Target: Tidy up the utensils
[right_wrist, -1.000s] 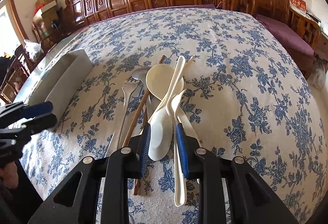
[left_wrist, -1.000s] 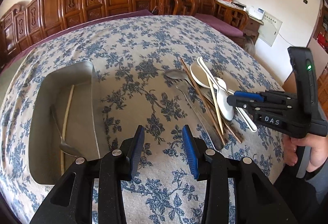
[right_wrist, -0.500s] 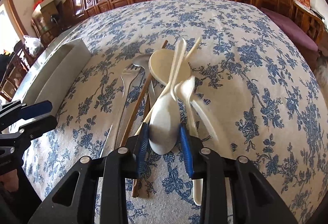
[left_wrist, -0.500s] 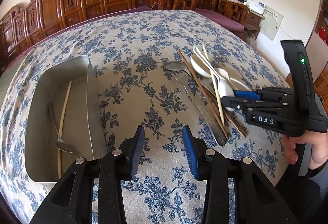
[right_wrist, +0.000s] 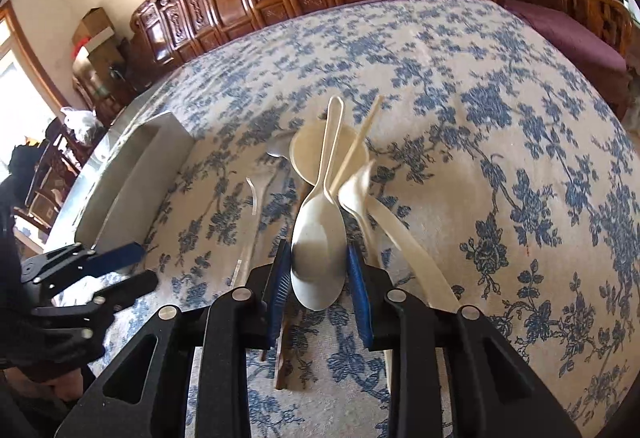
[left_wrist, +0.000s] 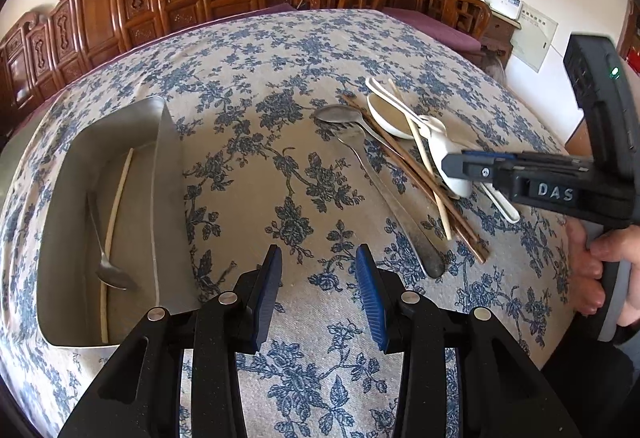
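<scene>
The right gripper point(right_wrist: 318, 270) had its blue fingers point(right_wrist: 280, 278) either side of the bowl of a white spoon point(right_wrist: 318, 234), pads touching both edges; the fingers had just been closing a little, with the spoon between them. That spoon's handle ran away from the camera across a heap of utensils on the worktop point(right_wrist: 500, 165), which wore a blue-flowered cloth. In the heap lay a wide white ladle point(right_wrist: 304, 149), a second white spoon point(right_wrist: 360, 189), a pale chopstick point(right_wrist: 360, 141), a metal fork point(left_wrist: 384, 189), a metal spoon point(left_wrist: 340, 114) and brown chopsticks point(left_wrist: 416, 173), all crossing one another.

The left gripper point(left_wrist: 318, 294) hung over bare cloth with its fingers part open and nothing between them. Just to its left stood a metal tray point(left_wrist: 168, 205), well apart from the heap, holding a small metal spoon point(left_wrist: 108, 270) and one pale chopstick point(left_wrist: 116, 205) lying lengthwise side by side. A hand point(left_wrist: 608, 270) gripped the right gripper's handle at the worktop's edge
</scene>
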